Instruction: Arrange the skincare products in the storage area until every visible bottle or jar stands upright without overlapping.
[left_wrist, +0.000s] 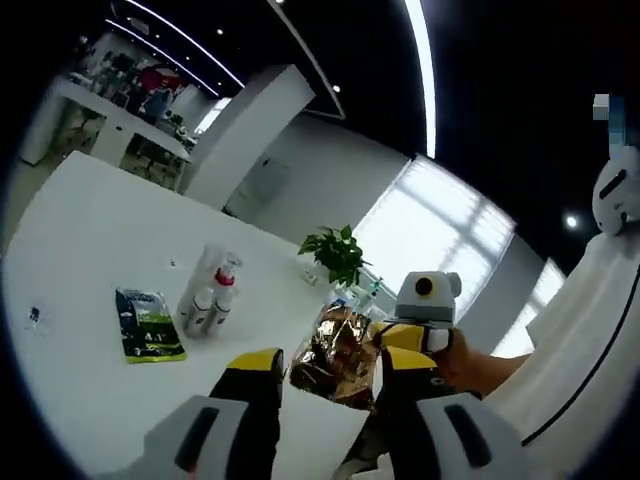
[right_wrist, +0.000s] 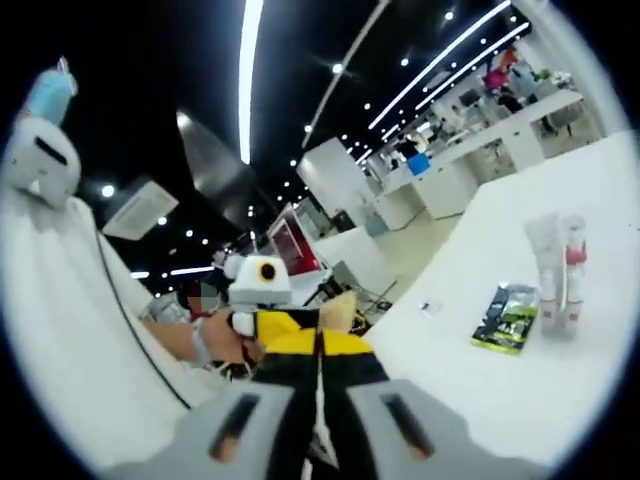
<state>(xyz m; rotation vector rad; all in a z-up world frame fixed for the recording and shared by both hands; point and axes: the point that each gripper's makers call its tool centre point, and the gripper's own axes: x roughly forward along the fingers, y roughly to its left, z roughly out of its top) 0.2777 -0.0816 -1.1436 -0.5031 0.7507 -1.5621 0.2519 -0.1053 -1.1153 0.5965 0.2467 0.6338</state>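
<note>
On the white table (left_wrist: 90, 260) a few clear bottles (left_wrist: 205, 295) stand close together, one a spray bottle with a red collar (left_wrist: 226, 283). The same bottles (right_wrist: 556, 272) show in the right gripper view. A shiny brown foil pouch (left_wrist: 335, 355) hangs in the air between the spread jaws of my left gripper (left_wrist: 330, 368), which is open. My right gripper (right_wrist: 320, 350) is shut, and a tan corner of the pouch (right_wrist: 342, 305) pokes up just past its tips. In the left gripper view the right gripper (left_wrist: 410, 335) sits at the pouch's right edge, held by a hand (left_wrist: 470, 362).
A green flat sachet (left_wrist: 148, 322) lies on the table left of the bottles, seen too as the green sachet (right_wrist: 507, 318). A potted plant (left_wrist: 335, 250) stands at the table's far edge. A person in white (left_wrist: 590, 330) is close on the right.
</note>
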